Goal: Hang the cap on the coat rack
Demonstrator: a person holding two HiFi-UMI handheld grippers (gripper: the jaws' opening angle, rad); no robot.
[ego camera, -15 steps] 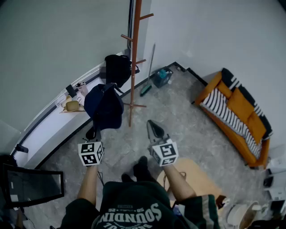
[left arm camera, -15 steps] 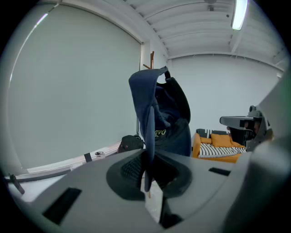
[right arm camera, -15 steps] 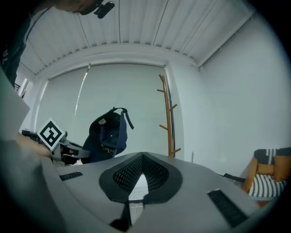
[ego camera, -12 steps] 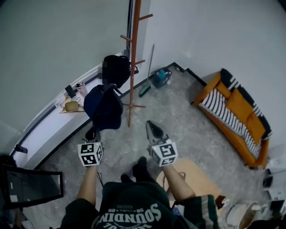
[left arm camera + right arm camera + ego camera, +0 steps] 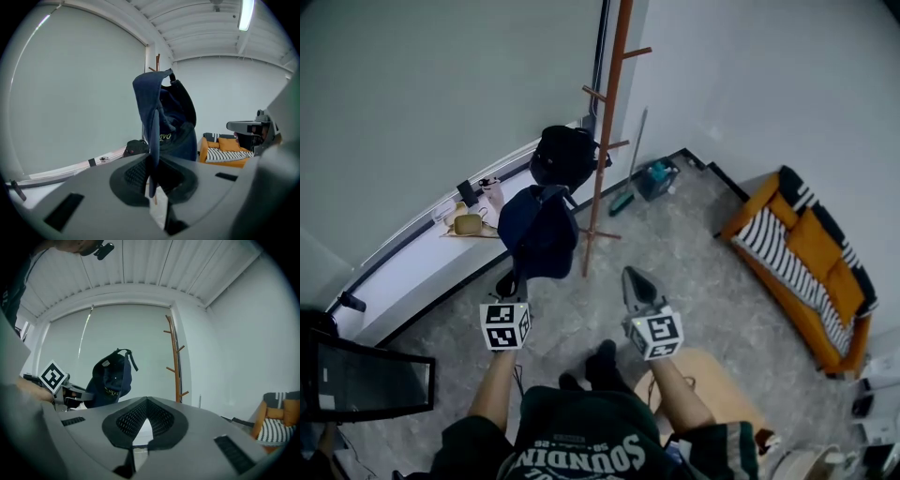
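Note:
A dark navy cap point(image 5: 538, 231) hangs upright from my left gripper point(image 5: 510, 281), which is shut on its brim. In the left gripper view the brim point(image 5: 153, 136) stands edge-on between the jaws, with the cap's crown point(image 5: 176, 117) above. The brown wooden coat rack point(image 5: 606, 150) stands just right of the cap, its pegs bare, and its top point(image 5: 158, 61) shows behind the cap. My right gripper point(image 5: 631, 278) is shut on nothing, lower right of the pole's foot. From the right gripper view the cap point(image 5: 110, 377) is left of the rack point(image 5: 176, 363).
A black bag point(image 5: 565, 155) sits by the rack at the window sill point(image 5: 412, 258), which bears small items. A broom point(image 5: 629, 173) and a teal container point(image 5: 657, 178) lean in the corner. An orange striped sofa point(image 5: 806, 253) is at the right, a wooden stool point(image 5: 717, 380) beside my legs.
The head view has shifted, so the rack, the cap and both grippers sit further right in the frame. The cap stays held, about as far from the pole as before.

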